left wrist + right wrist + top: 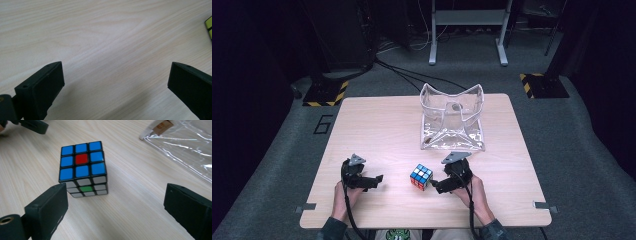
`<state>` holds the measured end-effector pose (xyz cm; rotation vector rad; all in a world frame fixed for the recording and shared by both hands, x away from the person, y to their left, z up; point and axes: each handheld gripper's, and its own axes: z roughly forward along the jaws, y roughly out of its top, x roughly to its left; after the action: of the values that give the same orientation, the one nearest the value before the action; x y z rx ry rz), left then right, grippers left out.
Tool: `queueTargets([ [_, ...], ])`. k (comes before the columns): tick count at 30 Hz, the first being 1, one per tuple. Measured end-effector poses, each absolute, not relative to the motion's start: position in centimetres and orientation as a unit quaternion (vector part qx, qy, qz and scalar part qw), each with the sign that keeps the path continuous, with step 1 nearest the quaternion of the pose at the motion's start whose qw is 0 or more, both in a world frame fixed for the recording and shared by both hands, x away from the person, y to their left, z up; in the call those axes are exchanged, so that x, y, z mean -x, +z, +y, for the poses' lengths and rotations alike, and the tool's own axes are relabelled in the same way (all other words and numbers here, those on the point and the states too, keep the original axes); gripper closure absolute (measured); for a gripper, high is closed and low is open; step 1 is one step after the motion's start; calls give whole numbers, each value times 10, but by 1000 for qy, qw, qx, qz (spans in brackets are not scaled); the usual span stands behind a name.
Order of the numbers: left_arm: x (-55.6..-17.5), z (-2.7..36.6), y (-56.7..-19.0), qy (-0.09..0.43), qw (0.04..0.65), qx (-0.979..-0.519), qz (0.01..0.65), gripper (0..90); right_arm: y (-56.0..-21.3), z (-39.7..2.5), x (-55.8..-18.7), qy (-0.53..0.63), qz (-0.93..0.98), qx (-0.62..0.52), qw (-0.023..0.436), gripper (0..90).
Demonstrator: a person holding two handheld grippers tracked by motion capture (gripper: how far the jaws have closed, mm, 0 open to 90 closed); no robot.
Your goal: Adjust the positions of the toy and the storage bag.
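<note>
Rubik's cube [421,176] sits on the wooden bench [377,130], near the front edge and about midway between the person's 2 hands. In the right gripper view its top face [82,160] shows 8 blue squares around 1 red centre, and the side turned to the camera is white with a green centre.

The right hand-held gripper [435,187] lies just beside the cube on its right, pointing toward it. Its jaws are spread wide, and the left jaw stands close in front of the cube's lower corner; whether it touches cannot be told. Nothing is between the jaws.

The left hand-held gripper [378,179] rests on the bench to the cube's left, a little apart from it, and its jaws are also spread with only bare wood between them. A yellow-green edge of the cube [209,26] shows at the right border of the left gripper view.

A clear plastic bag [452,120] stands open behind the cube, toward the far side of the bench.
</note>
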<state>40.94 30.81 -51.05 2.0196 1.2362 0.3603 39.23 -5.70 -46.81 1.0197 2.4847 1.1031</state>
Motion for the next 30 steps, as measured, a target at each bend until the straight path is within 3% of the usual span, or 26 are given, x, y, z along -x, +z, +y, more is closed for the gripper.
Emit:
queueTargets([
  [30,-468,269,-449,92,397,-806,429,35,-435,-132,-407,366,818,-411,165,63],
])
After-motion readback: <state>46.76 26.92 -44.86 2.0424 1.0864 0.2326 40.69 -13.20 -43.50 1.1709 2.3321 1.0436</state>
